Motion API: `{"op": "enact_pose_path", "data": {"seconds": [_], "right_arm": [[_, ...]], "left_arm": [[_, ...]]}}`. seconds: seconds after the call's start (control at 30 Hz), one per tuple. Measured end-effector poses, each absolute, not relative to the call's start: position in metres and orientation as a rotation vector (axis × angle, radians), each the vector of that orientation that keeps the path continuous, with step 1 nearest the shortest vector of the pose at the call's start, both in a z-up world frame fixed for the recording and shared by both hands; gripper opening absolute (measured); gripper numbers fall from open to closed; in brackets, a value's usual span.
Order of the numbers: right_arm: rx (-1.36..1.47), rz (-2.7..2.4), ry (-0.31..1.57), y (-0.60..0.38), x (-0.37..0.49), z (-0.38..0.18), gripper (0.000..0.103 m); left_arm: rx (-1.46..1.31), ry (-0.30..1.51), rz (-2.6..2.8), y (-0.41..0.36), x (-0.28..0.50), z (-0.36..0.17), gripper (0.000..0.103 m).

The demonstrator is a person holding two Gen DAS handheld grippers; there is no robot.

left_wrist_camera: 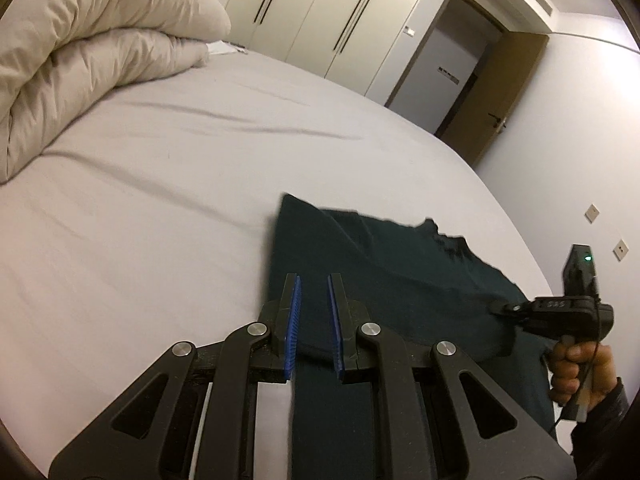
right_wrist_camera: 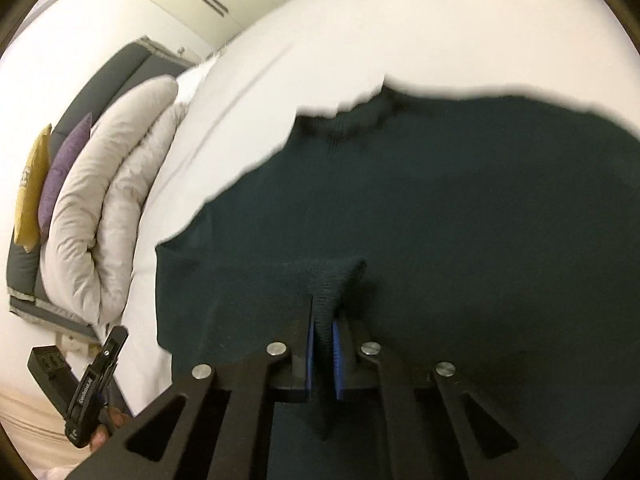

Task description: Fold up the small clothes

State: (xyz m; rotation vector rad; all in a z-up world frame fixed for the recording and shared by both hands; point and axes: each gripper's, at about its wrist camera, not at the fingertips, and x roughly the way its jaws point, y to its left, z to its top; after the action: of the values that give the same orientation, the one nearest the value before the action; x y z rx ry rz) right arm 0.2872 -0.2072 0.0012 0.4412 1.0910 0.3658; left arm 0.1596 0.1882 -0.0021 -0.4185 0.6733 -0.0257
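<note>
A: What takes up most of the view?

B: The bed (left_wrist_camera: 168, 168), covered in a pale sheet. A rolled beige duvet (left_wrist_camera: 92, 48) lies at its far end, and white wardrobe doors (left_wrist_camera: 320, 12) stand behind it, with a doorway (left_wrist_camera: 460, 68) to the right. In the right wrist view, a purple cushion (right_wrist_camera: 60, 168) and a yellow cushion (right_wrist_camera: 30, 188) lean against the grey headboard (right_wrist_camera: 120, 76) beside the duvet.

A: And the garment?

B: A dark green knit garment (left_wrist_camera: 400, 280) lies on the near part of the bed, partly spread, with one side raised off the sheet.

A: How is the left tool?

B: The left tool (left_wrist_camera: 314, 320) has its blue-padded fingers (left_wrist_camera: 294, 320) parted a little. Dark fabric runs through the gap between them, but the pads do not look pressed onto it, so I read no firm grip there.

A: The right one?

B: The right tool (right_wrist_camera: 322, 344) has its fingers almost together, pinching a fold of the garment that bunches up in a ridge just ahead of the tips. The left wrist view shows it at the garment's right edge, held in a hand (left_wrist_camera: 580, 372).
</note>
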Motion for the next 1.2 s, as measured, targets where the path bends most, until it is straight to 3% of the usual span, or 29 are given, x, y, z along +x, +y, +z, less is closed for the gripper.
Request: {"op": "enact_pose_path", "data": {"seconds": [0.47,0.8,1.2], "right_arm": [[0.438,0.243,1.092,-0.262,0.307,-0.012,0.009],[0.420,0.209,1.099,-0.276,0.307,-0.021,0.008],[0.405,0.192,1.098,-0.280,0.307,-0.022,0.008]], "left_arm": [[-0.287,0.724,-0.025,0.162,0.224,0.012,0.013],[-0.041,0.928,-0.035,0.098,0.278,-0.047,0.013],[0.028,0.914,-0.010,0.086,0.277,-0.060,0.013]]}}
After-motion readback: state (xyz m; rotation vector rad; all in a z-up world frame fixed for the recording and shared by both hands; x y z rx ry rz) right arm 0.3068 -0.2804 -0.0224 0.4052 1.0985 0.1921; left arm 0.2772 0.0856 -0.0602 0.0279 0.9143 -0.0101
